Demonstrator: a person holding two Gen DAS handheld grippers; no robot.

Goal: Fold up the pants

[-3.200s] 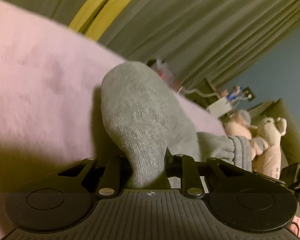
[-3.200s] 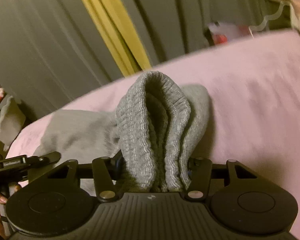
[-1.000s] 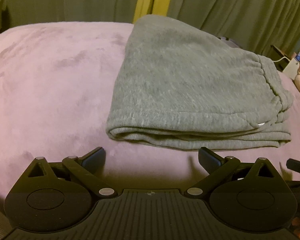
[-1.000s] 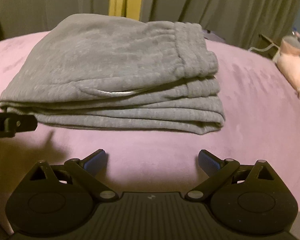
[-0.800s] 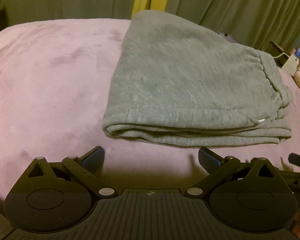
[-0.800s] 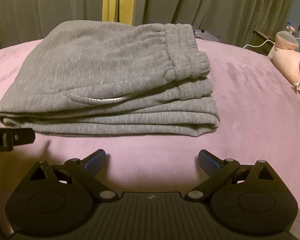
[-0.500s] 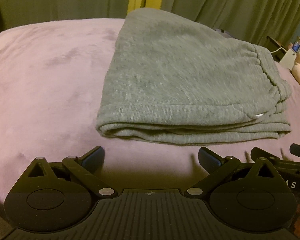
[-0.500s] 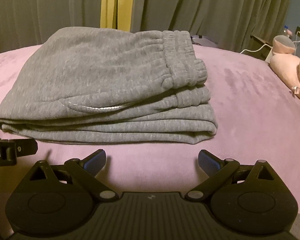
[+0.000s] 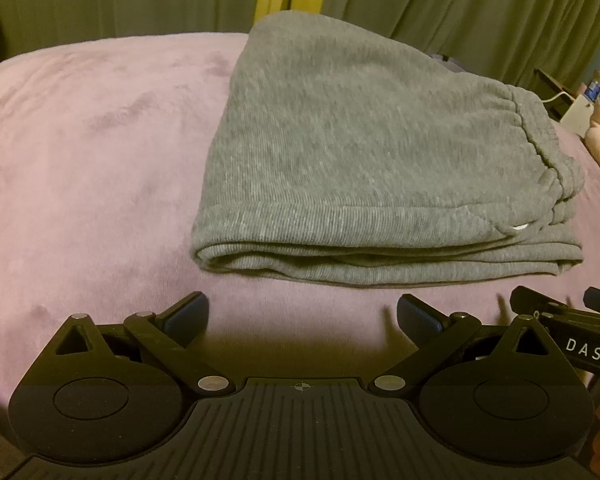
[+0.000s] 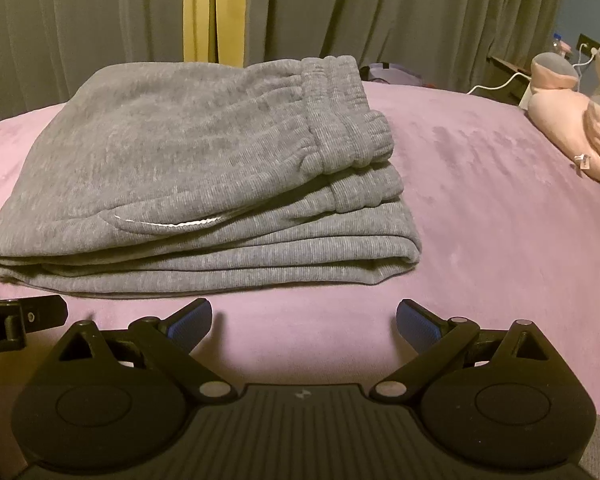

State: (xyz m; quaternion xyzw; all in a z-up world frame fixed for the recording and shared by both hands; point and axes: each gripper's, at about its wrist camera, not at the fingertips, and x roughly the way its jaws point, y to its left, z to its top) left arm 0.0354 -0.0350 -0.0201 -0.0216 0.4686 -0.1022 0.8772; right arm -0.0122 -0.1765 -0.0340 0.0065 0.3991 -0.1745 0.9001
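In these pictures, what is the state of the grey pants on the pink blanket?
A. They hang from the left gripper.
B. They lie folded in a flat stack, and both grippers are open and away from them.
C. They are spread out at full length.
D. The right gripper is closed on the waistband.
B: the grey pants lie in stacked layers on the pink blanket, while the left gripper and right gripper stand open, short of the cloth.

Grey sweatpants, folded on the pink bed

The grey knit pants [image 9: 364,168] [image 10: 204,184] lay folded into a flat, layered rectangle on the pink cover. Their gathered elastic waistband sat on top along the right edge, a pocket opening with a white trim faced the cameras, and the stacked folds showed along the near side.
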